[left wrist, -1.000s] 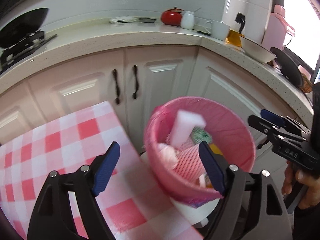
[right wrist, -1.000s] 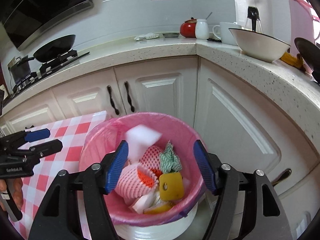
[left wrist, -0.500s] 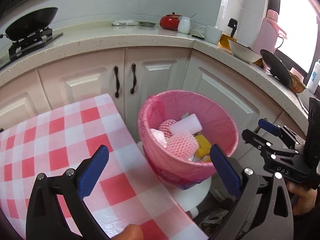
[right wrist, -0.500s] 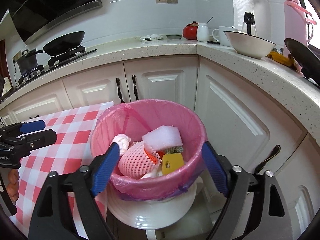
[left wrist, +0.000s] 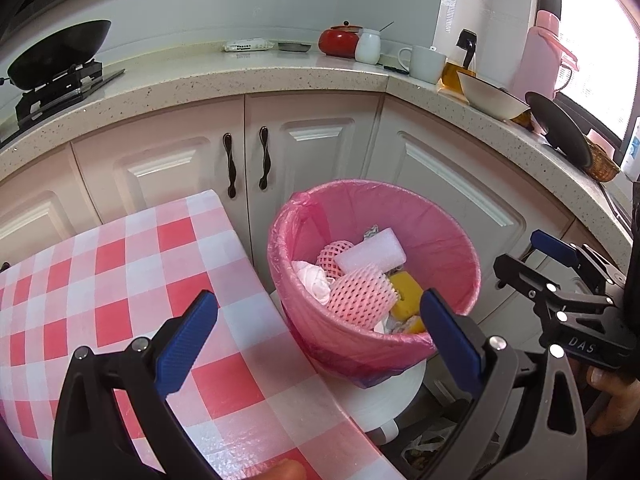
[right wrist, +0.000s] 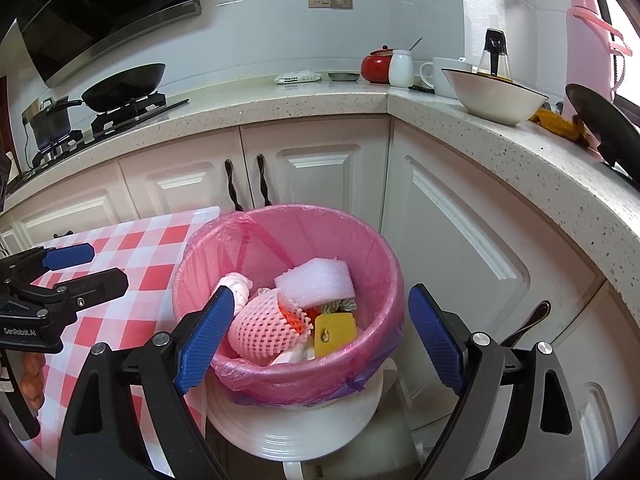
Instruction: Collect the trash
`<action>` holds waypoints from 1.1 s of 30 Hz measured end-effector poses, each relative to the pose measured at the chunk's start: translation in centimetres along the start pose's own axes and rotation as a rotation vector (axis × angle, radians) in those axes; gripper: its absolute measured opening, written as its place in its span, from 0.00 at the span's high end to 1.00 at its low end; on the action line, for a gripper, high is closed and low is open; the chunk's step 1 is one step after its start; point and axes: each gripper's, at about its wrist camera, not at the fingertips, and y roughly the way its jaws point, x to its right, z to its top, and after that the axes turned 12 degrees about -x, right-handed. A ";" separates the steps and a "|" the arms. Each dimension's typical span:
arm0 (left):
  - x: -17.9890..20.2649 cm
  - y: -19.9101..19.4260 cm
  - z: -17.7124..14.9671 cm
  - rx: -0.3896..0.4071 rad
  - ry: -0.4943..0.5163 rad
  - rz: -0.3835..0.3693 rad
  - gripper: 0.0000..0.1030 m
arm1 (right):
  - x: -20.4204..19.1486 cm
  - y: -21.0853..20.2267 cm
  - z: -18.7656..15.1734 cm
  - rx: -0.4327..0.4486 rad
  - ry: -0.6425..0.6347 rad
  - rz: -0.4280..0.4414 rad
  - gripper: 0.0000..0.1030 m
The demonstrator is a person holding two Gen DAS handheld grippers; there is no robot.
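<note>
A trash bin [left wrist: 452, 240] lined with a pink bag stands beside the checked table; it also shows in the right wrist view [right wrist: 384, 264]. Inside lie a white foam block [left wrist: 370, 250], pink foam fruit nets [left wrist: 358, 294], a yellow piece [right wrist: 335, 334] and crumpled white tissue [left wrist: 310, 280]. My left gripper [left wrist: 318, 338] is open and empty, held above the table edge and the bin's near rim. My right gripper [right wrist: 318, 340] is open and empty, held above the bin. Each gripper shows in the other's view: the right one [left wrist: 536, 256] and the left one [right wrist: 86, 266].
The table has a red and white checked cloth [left wrist: 120, 280]. White cabinets [left wrist: 316, 152] stand behind the bin under a speckled counter [right wrist: 312, 98] with a wok [right wrist: 124, 86], a red pot [right wrist: 376, 68], a mug, a white bowl [right wrist: 494, 98] and a pink flask.
Both grippers have drawn back and up from the bin. The white foam block, which was dropping over the bin, has settled among the trash.
</note>
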 end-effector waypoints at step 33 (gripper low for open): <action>0.0 0.0 0.1 -0.001 0.007 -0.001 0.05 | 0.1 0.3 -0.2 -0.002 0.014 0.004 0.19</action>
